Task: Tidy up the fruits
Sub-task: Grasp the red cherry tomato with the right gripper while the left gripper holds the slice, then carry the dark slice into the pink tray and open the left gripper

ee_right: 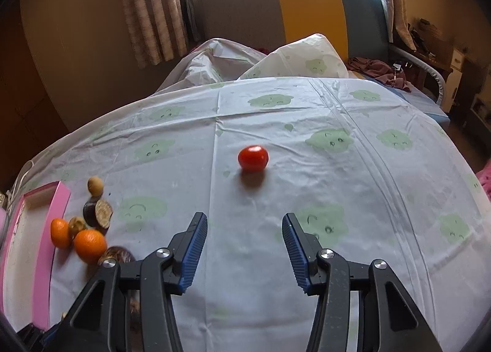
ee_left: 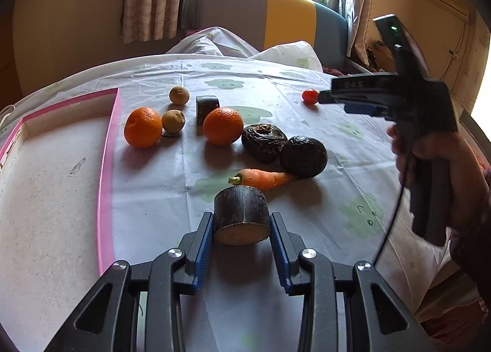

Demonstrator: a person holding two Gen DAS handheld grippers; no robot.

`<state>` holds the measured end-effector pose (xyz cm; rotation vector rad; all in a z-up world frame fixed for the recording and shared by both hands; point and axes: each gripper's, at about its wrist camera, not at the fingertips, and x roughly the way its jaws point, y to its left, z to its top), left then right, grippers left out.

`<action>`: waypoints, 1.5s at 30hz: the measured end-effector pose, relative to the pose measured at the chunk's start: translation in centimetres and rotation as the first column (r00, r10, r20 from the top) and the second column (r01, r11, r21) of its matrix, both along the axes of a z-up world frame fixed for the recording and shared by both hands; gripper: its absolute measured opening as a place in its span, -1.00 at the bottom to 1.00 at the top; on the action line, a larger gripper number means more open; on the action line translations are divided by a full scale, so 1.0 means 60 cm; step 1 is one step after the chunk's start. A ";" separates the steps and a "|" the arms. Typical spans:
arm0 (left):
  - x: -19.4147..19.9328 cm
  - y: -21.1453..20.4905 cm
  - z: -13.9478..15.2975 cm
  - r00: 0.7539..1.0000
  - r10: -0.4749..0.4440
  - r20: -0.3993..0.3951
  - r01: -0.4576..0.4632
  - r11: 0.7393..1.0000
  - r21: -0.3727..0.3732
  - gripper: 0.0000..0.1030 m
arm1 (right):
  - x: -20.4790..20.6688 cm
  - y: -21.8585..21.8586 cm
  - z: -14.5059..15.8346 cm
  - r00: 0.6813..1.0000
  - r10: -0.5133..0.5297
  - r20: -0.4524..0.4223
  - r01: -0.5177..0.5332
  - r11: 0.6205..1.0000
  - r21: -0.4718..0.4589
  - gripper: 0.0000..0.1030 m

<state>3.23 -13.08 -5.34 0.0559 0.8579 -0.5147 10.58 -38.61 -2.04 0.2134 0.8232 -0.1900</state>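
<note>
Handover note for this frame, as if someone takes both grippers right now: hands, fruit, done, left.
Left gripper: fingers closed on a dark sugarcane piece, near edge of the table.
Right gripper: open, nothing between its fingers, aimed at the tomato, which sits alone ahead of it.
Pink tray: at left, nothing in it.
On the cloth by the tray: two oranges, two small brown fruits, second cane piece, two dark round fruits, carrot.
Done: nothing placed yet.
Left: everything.
</note>
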 end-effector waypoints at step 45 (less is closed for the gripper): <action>0.087 0.213 0.055 0.904 0.426 0.021 -0.426 0.900 0.090 -0.29 | -0.102 0.052 -0.034 0.993 0.065 -0.100 -0.067 0.998 -0.022 -0.42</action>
